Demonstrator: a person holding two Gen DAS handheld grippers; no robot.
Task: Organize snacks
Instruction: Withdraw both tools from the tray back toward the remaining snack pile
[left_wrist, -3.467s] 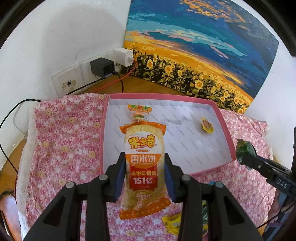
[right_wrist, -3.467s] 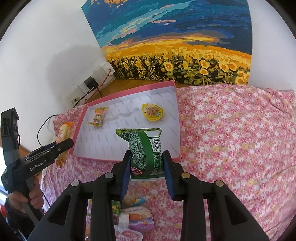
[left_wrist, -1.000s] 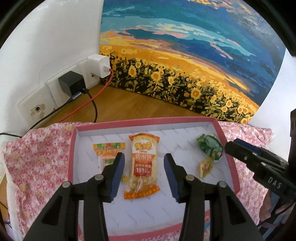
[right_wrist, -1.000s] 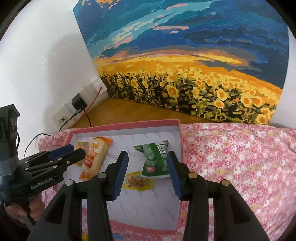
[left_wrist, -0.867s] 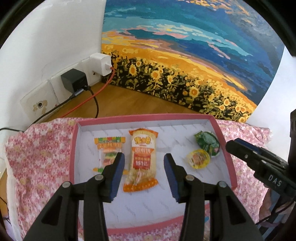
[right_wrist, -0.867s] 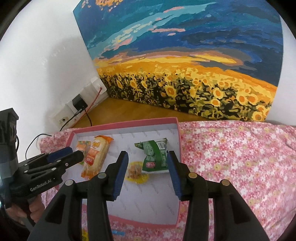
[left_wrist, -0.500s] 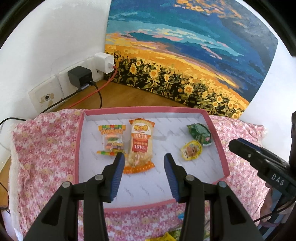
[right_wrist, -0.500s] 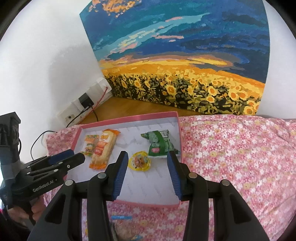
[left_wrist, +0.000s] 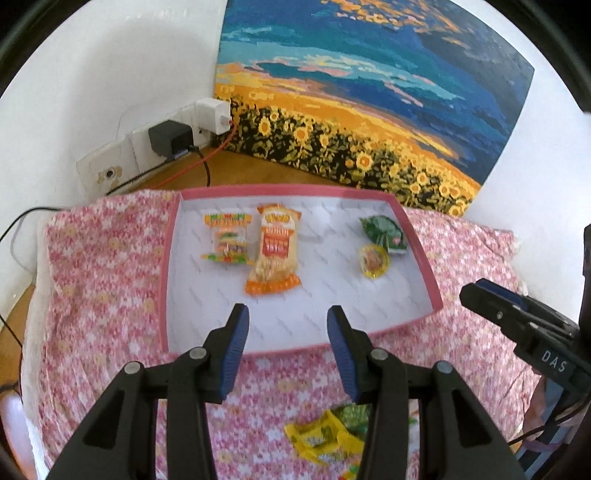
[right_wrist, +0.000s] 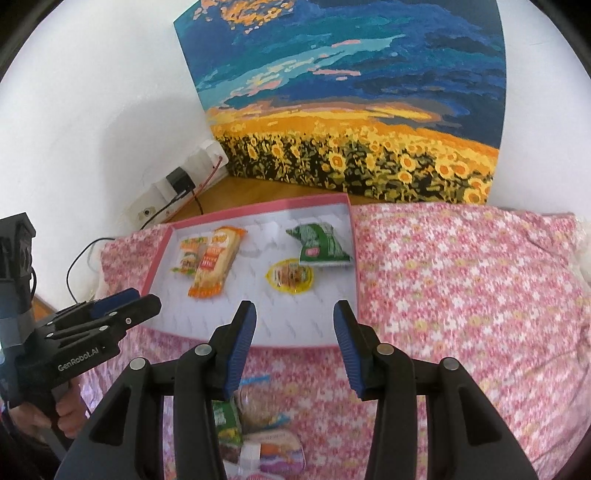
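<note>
Your left gripper (left_wrist: 287, 345) and right gripper (right_wrist: 293, 347) both hover over the near edge of the pink tray (left_wrist: 168, 258), fingers parted with nothing between them. Inside the tray lie four snacks: a gummy packet (left_wrist: 227, 238) touching an orange rice cracker pack (left_wrist: 275, 251) on the left side, and a green packet (left_wrist: 384, 230) just beside a round yellow jelly cup (left_wrist: 373, 261) on the right side. More snacks (left_wrist: 325, 435) lie on the floral cloth (right_wrist: 461, 277) below your grippers, outside the tray.
</note>
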